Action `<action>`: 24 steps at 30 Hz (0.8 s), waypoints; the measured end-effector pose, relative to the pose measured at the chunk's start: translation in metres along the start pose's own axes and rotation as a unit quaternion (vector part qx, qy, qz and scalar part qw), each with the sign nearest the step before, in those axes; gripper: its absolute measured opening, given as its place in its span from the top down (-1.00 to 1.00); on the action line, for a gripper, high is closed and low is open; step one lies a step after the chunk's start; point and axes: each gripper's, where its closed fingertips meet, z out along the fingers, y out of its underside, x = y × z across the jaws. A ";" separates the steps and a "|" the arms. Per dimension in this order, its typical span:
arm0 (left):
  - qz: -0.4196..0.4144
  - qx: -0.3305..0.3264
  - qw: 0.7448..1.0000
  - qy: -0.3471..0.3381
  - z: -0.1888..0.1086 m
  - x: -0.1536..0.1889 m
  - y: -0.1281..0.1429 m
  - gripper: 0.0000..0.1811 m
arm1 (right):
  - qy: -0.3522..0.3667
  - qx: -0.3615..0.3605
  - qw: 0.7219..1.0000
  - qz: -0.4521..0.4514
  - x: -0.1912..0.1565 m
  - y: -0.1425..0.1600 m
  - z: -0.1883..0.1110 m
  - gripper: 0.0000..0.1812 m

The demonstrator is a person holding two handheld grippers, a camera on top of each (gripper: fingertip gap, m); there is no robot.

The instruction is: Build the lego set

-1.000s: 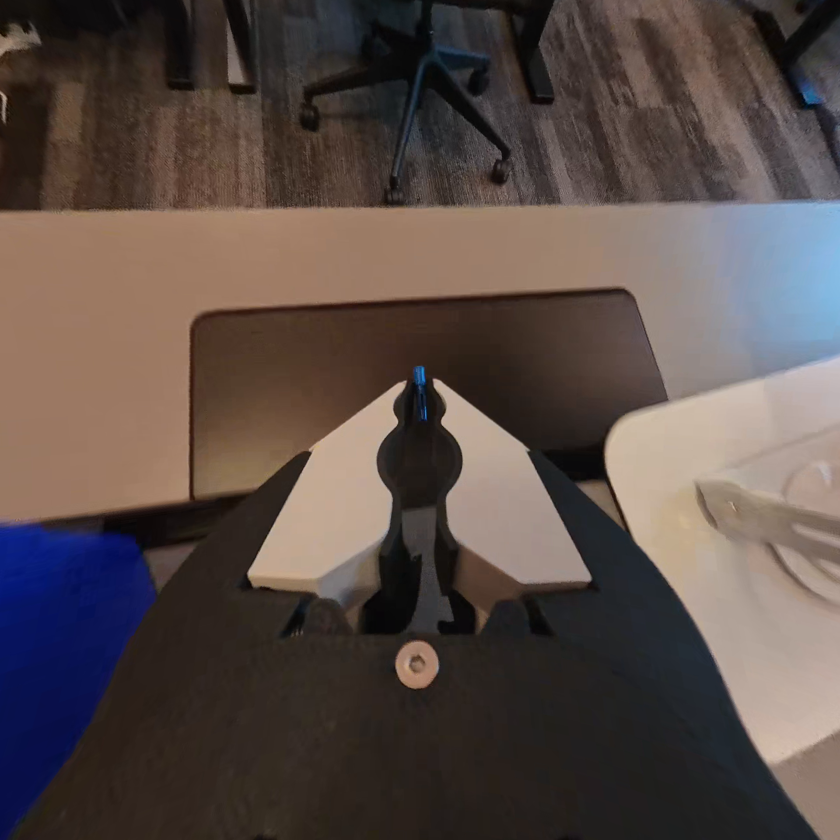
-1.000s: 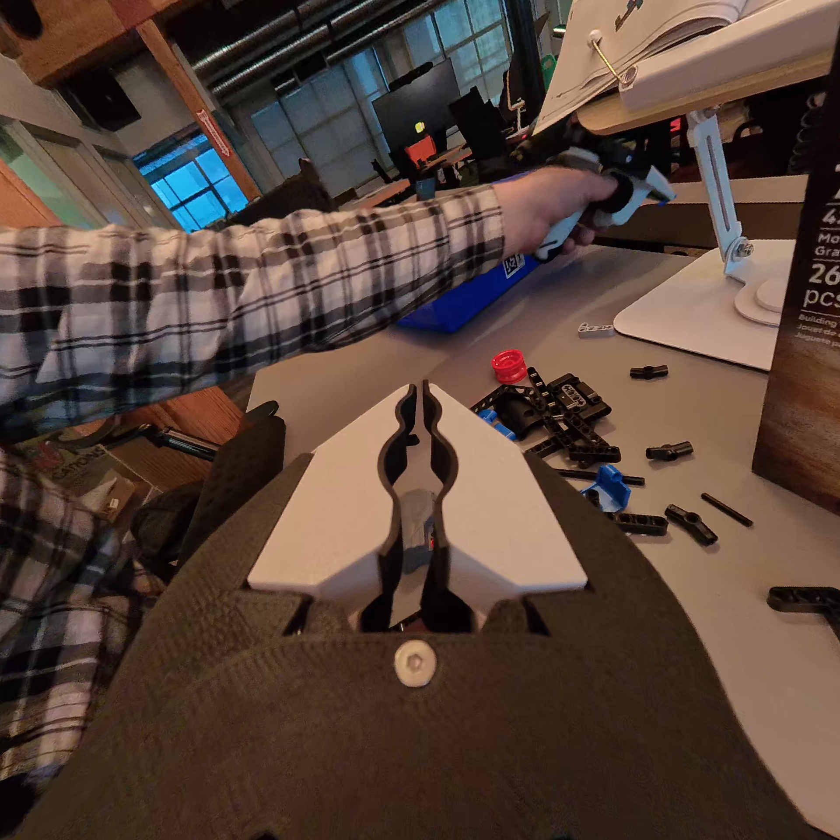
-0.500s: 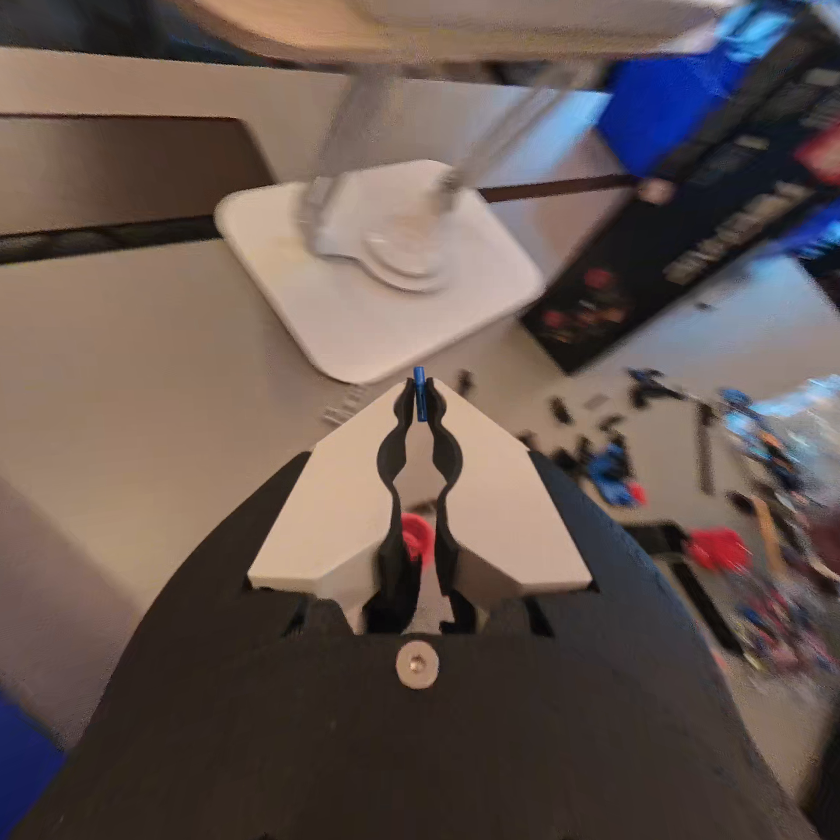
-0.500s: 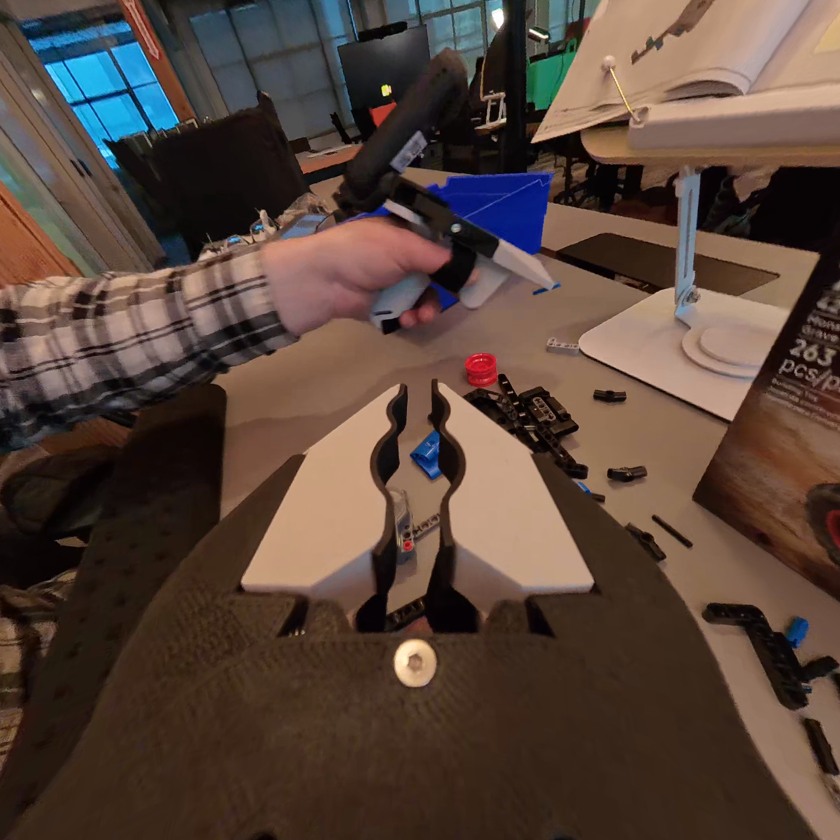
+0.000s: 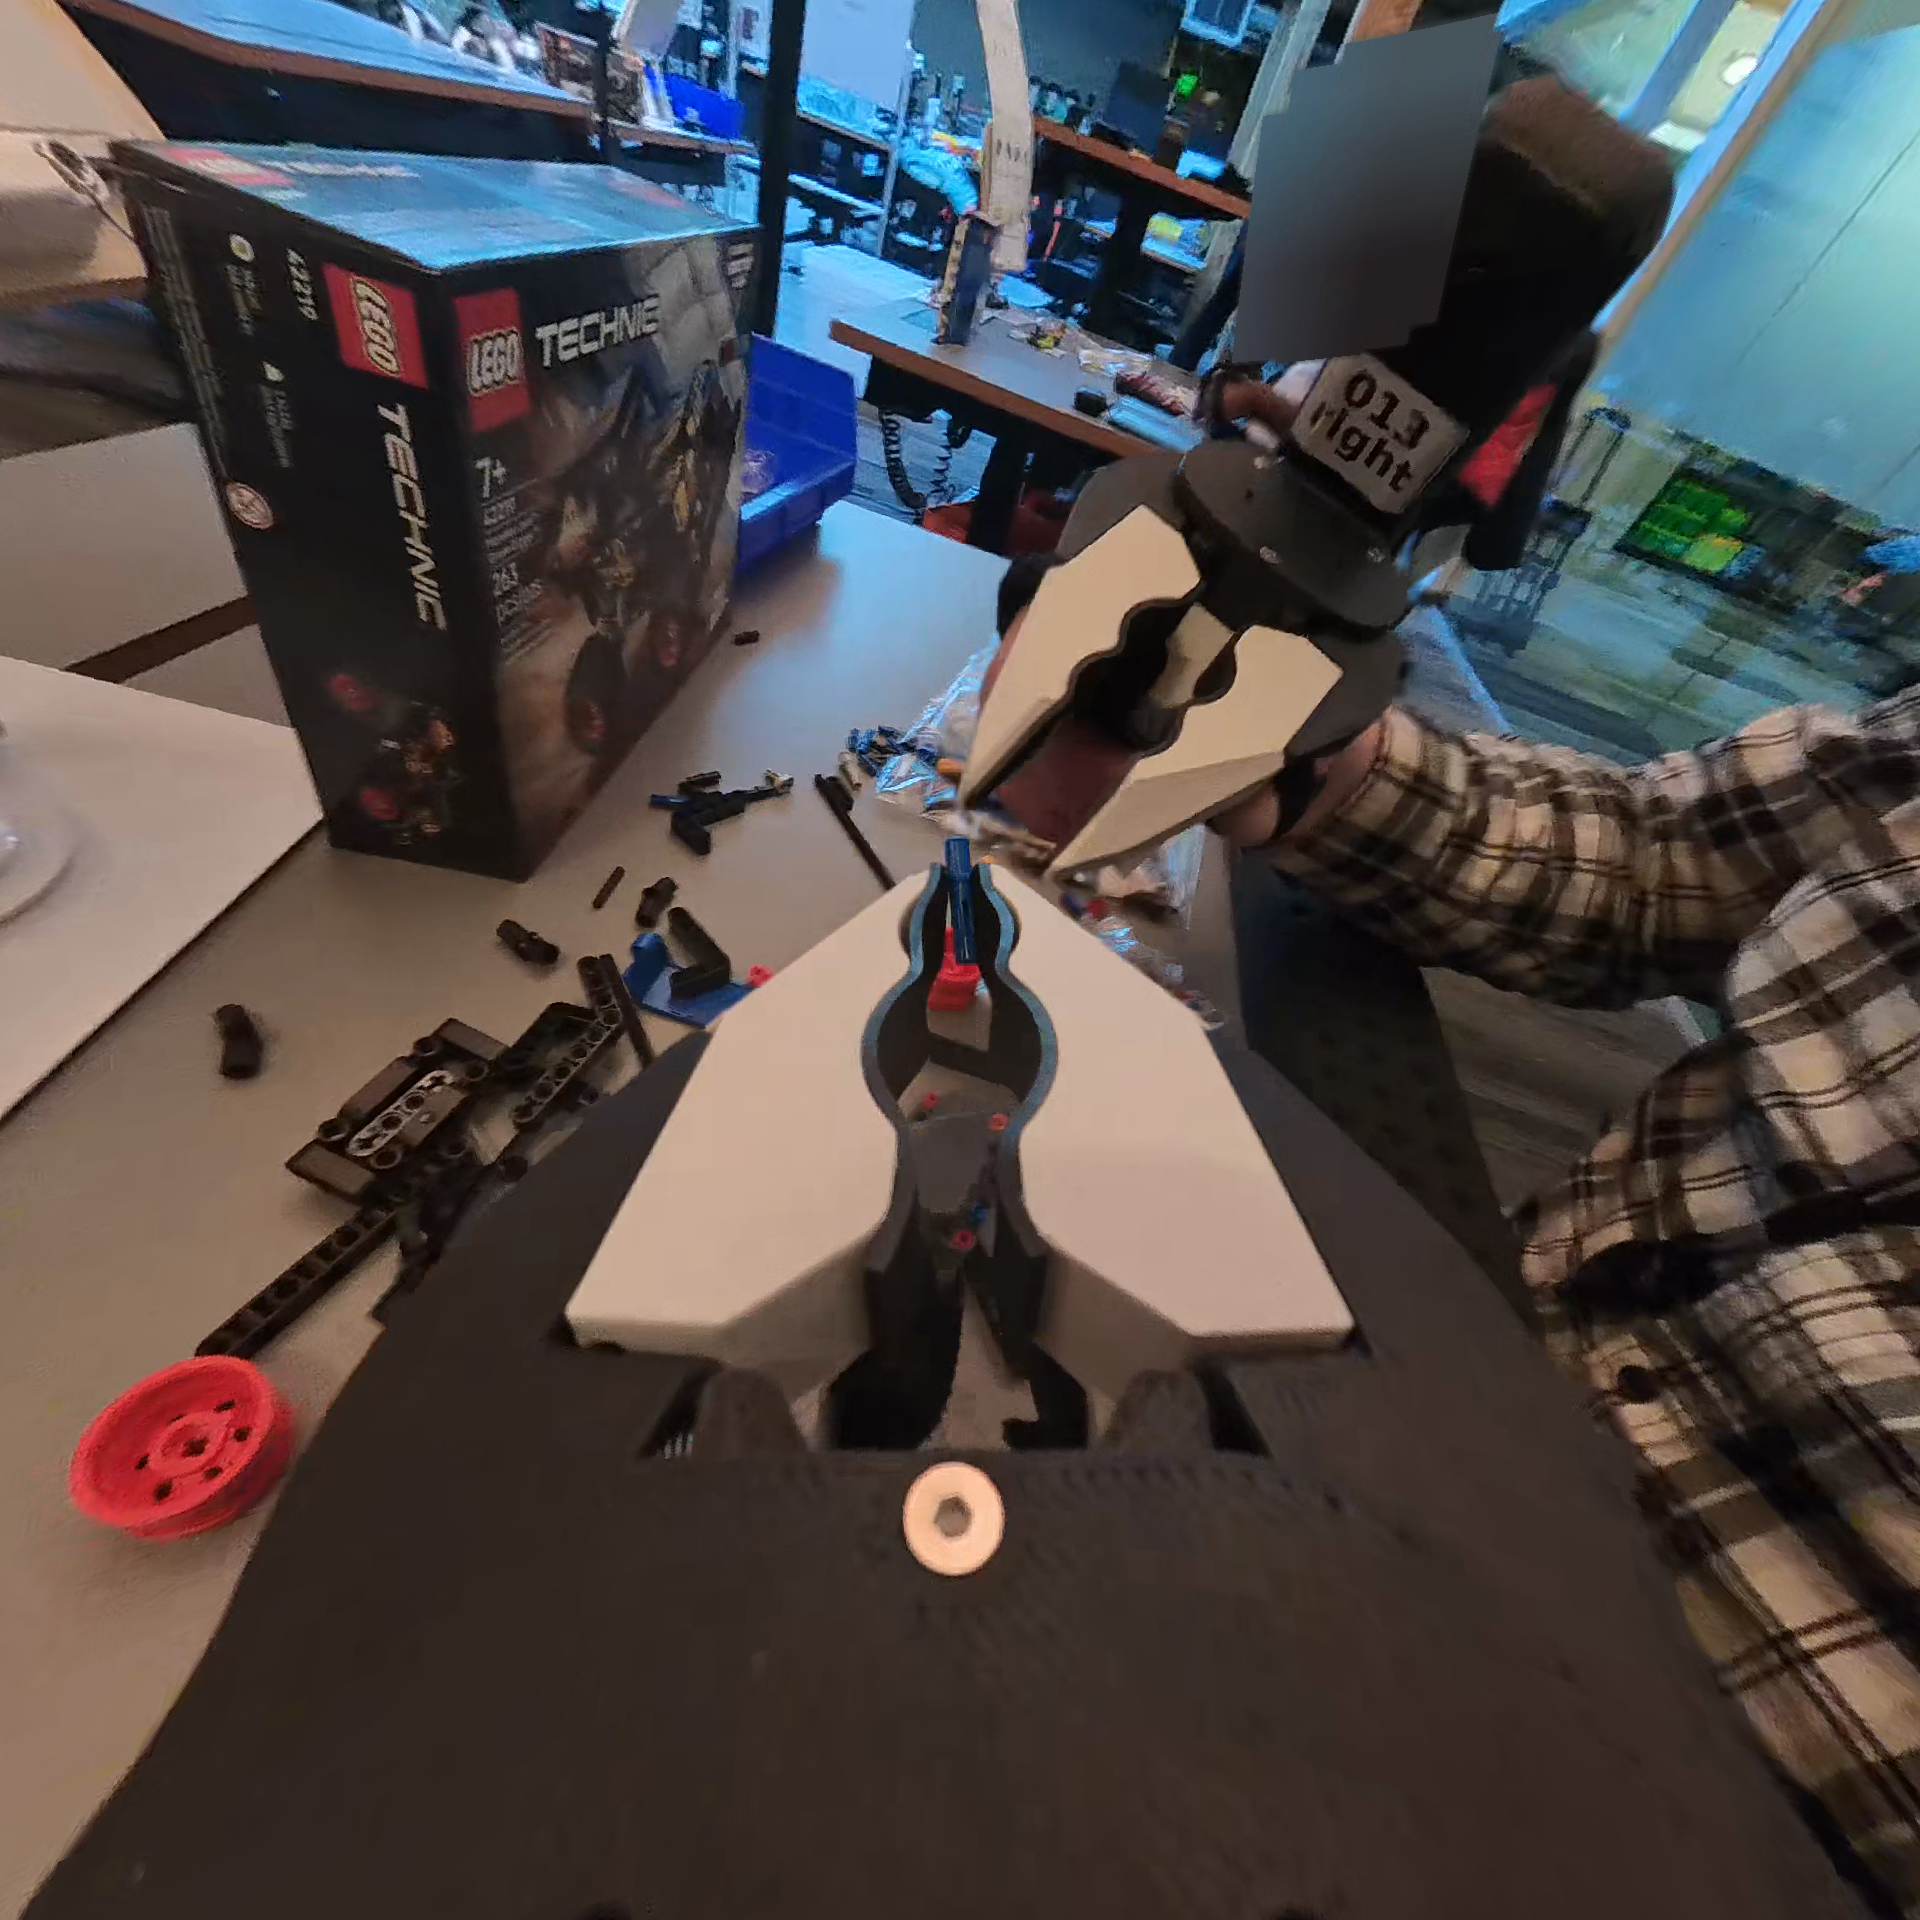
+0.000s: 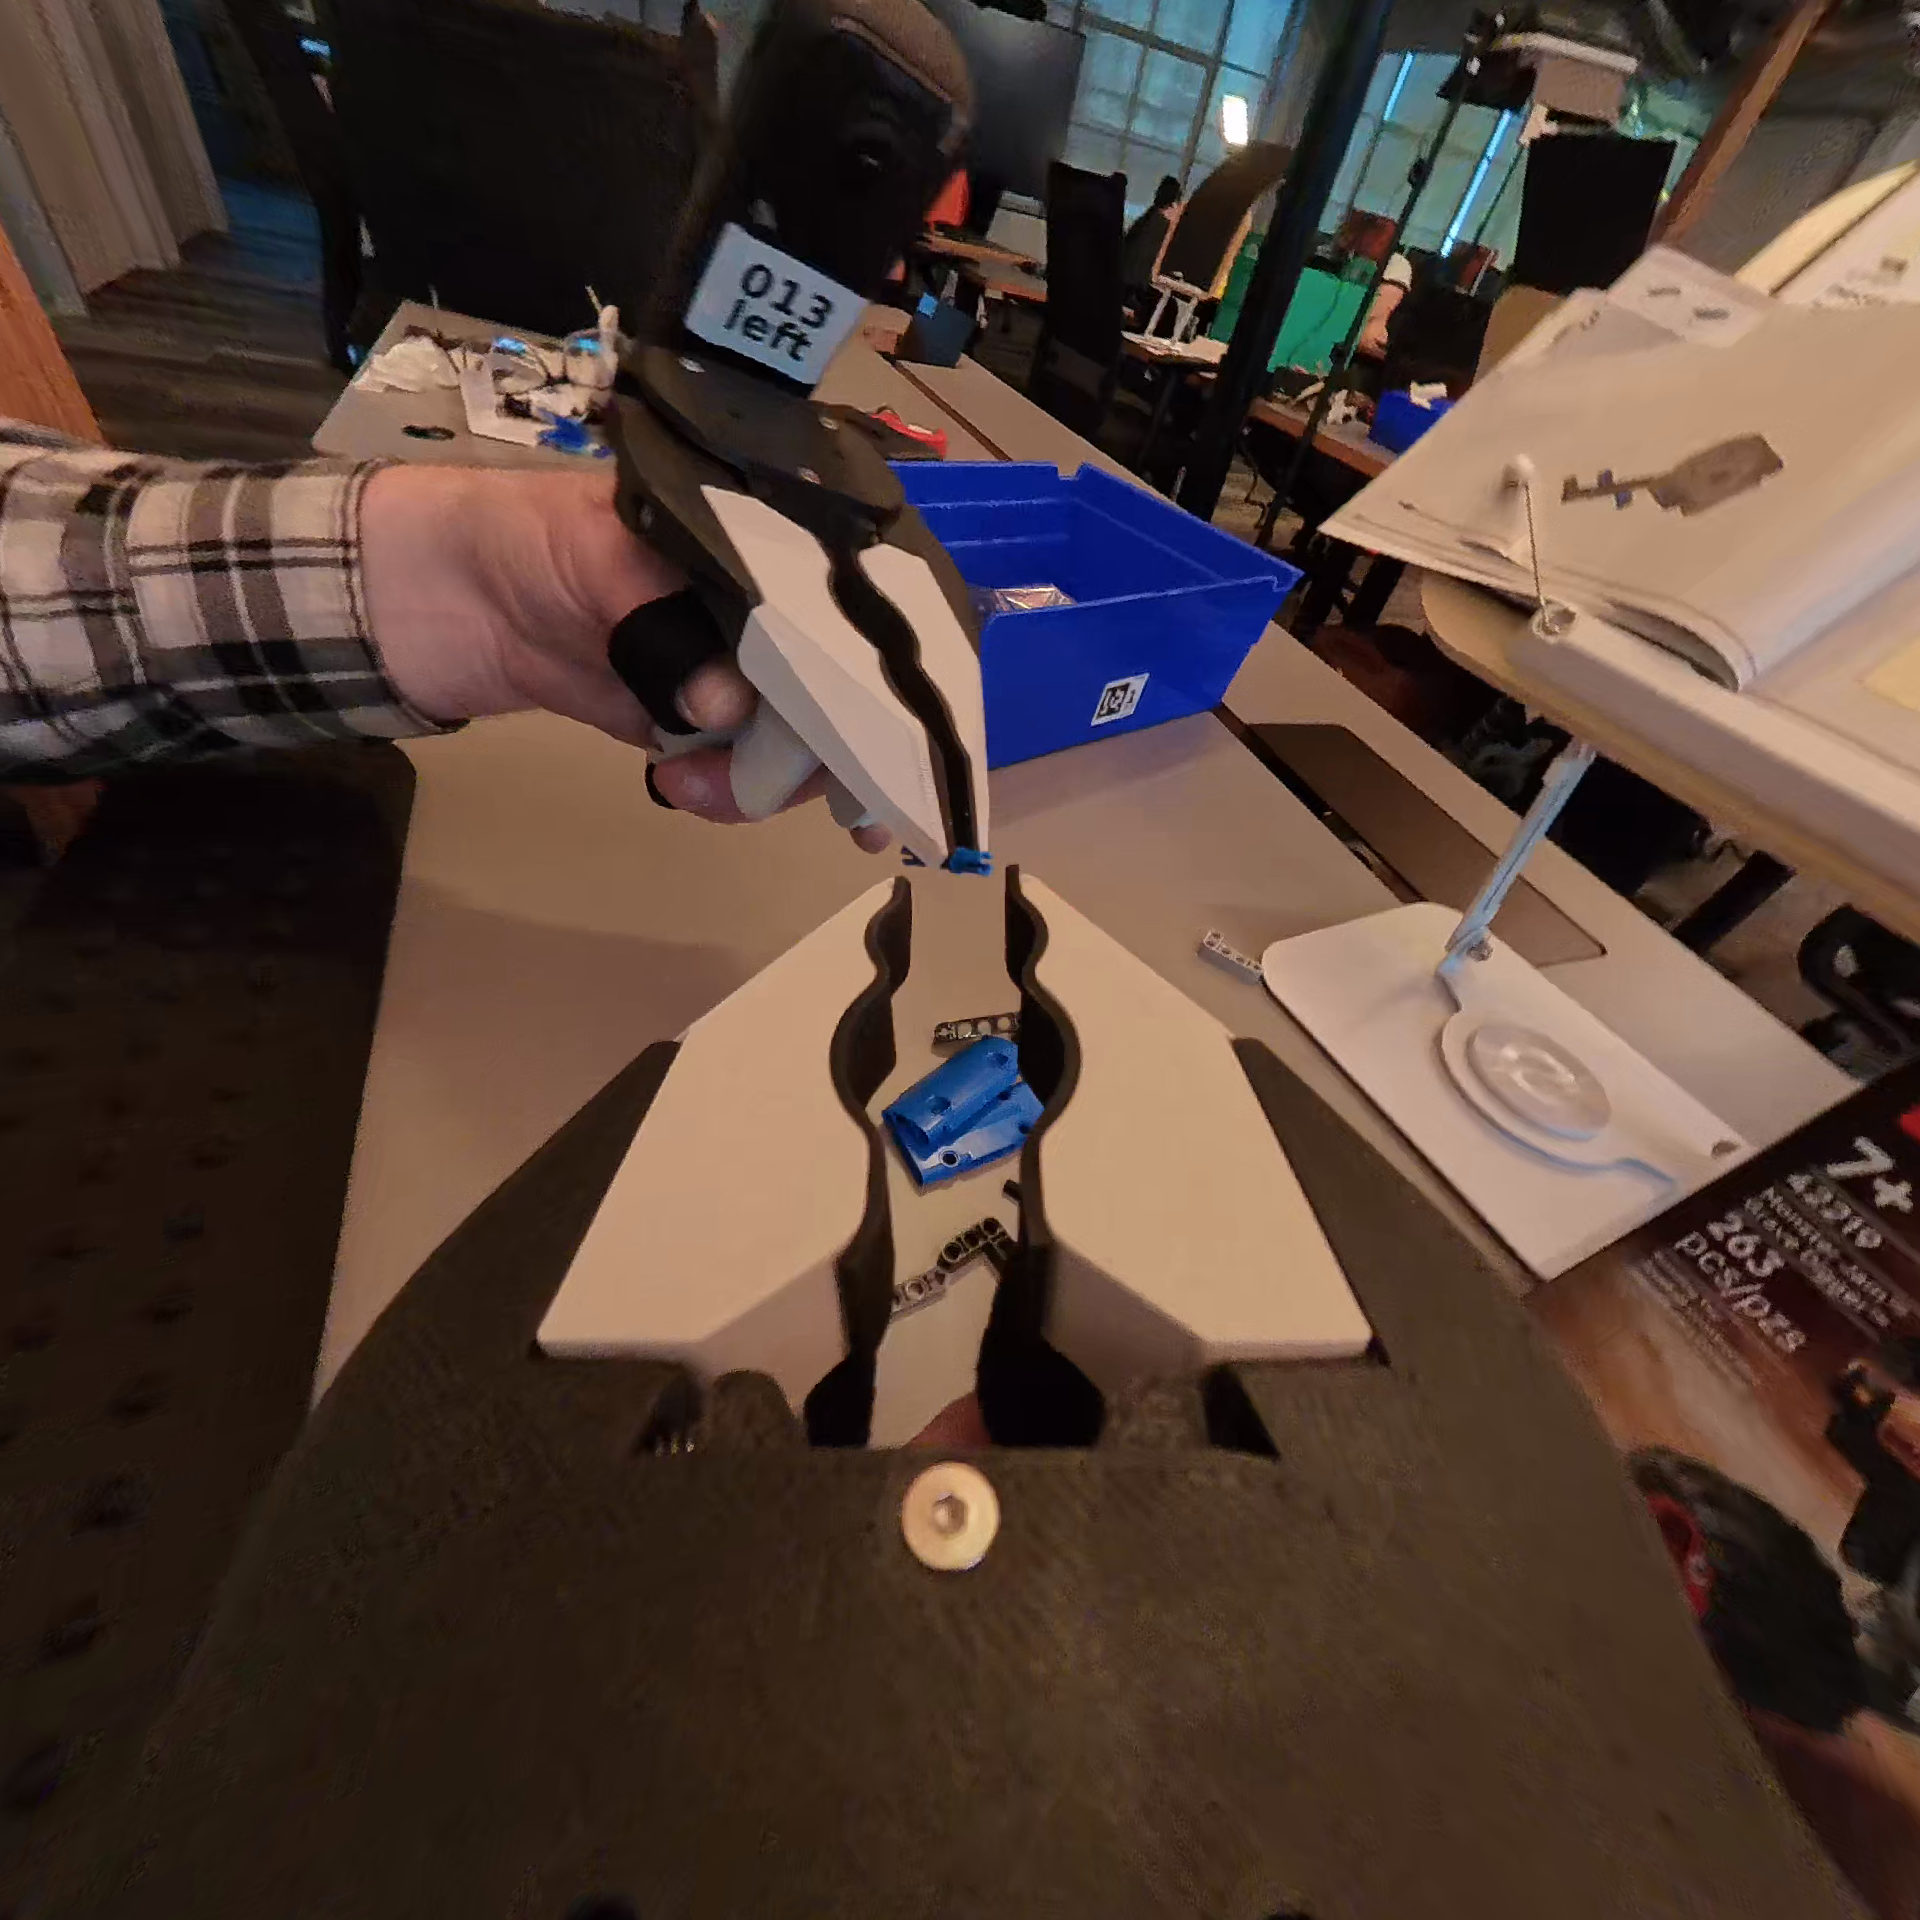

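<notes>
My left gripper [image 5: 957,881] is shut on a small blue pin [image 5: 958,909] that sticks out past its tips. It also shows in the right wrist view [image 6: 961,836], held in a hand and pointing down, with the blue pin [image 6: 968,860] at its tips. My right gripper [image 6: 956,883] is open and empty, and its tips are just below the pin. In the left wrist view the right gripper [image 5: 1010,831] faces mine, its open tips just beyond the pin. Both are held above the grey table [image 6: 582,935].
A blue panel piece [image 6: 966,1117] lies below the right gripper. Black beams [image 5: 447,1101], loose pins and a red wheel [image 5: 177,1444] lie at left. The set's box [image 5: 468,499], a blue bin [image 6: 1091,592] and a white book stand [image 6: 1455,1060] with the booklet [image 6: 1662,520] surround the work area. The grippers are tip to tip, or close to it. The red wheel [image 5: 177,1444] is about 20 cm from both grippers' fingertips.
My left gripper swung from the table's far edge round to the right with the blue pin and now meets the right gripper. The right gripper opened wider.
</notes>
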 end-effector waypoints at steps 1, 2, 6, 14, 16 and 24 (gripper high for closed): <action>-0.014 0.009 1.000 0.018 -0.001 0.004 -0.003 0.97 | 0.001 -0.008 1.000 -0.019 -0.002 0.000 0.001 0.83; -0.030 0.011 0.999 0.031 -0.001 0.006 -0.005 0.97 | 0.007 -0.018 0.999 -0.043 -0.003 0.001 0.001 0.83; -0.066 0.001 0.995 0.068 -0.002 0.010 -0.005 0.98 | 0.031 -0.048 0.990 -0.126 -0.005 -0.001 0.004 0.82; -0.079 -0.028 0.990 0.115 0.000 0.022 -0.001 0.98 | 0.029 -0.078 0.975 -0.207 -0.009 0.002 0.005 0.92; -0.085 -0.031 0.989 0.116 0.001 0.022 -0.002 0.98 | 0.047 -0.083 0.965 -0.244 -0.008 0.001 0.004 0.93; -0.112 -0.043 0.988 0.093 0.010 0.017 0.001 0.98 | 0.125 -0.132 0.890 -0.419 -0.006 0.003 0.002 0.91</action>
